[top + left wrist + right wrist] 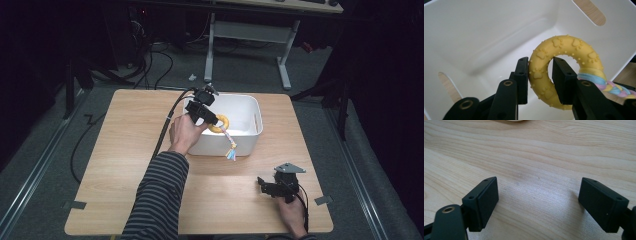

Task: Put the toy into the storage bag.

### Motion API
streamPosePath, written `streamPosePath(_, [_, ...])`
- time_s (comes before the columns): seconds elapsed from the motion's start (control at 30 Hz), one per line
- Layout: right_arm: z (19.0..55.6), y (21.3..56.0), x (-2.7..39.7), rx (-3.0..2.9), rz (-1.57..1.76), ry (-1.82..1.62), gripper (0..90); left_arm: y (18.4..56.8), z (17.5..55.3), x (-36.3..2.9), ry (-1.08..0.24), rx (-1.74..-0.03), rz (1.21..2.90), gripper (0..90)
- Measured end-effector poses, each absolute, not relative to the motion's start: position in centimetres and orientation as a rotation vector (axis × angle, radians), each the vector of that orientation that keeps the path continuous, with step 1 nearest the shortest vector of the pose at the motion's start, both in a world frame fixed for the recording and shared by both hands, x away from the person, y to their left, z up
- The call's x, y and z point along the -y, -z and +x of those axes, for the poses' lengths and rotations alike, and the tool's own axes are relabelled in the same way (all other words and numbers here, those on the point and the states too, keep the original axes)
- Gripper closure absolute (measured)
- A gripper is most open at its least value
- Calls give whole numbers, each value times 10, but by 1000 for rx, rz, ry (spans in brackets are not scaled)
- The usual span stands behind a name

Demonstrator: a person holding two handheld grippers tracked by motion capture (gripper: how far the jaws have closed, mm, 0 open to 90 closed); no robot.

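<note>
A yellow rubber ring toy (pixel 564 50) with paw prints and a braided pastel rope tail (pixel 230 147) is held over the white bin (pixel 250 107). My left gripper (pixel 210 119) is shut on the ring's near side, one jaw outside the ring and one through its hole (pixel 540 80). The rope tail hangs over the bin's near wall. My right gripper (pixel 267 186) rests low over the wooden table (pixel 125 165) near its front right, jaws wide apart (pixel 537 202) with nothing between them.
The bin has handle slots (pixel 589 11) in its walls and sits at the back centre of the table. A desk frame (pixel 247 32) and cables (pixel 150 65) stand on the floor beyond the table. Bare wood lies to the left and front.
</note>
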State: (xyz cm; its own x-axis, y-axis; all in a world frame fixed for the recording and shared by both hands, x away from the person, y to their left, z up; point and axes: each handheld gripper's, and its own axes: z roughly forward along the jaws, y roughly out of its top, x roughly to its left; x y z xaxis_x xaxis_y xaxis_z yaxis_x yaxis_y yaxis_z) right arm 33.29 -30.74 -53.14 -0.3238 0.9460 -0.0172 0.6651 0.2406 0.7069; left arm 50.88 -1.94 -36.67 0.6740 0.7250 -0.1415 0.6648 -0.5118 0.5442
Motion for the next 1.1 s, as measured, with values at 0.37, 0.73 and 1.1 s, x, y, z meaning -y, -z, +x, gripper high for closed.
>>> streamPosePath(0.37, [334,531,306,-2076,1473,-846,164,378,512,7,-84,-1115,2283,666])
streamPosePath(0.73, [334,531,306,-2073,1476,-844,165,381,515,10,-36,-1119,2279,519])
streamPosePath(1.1, [335,531,306,-2071,1478,-842,165,348,486,6,-185,-1082,2237,422])
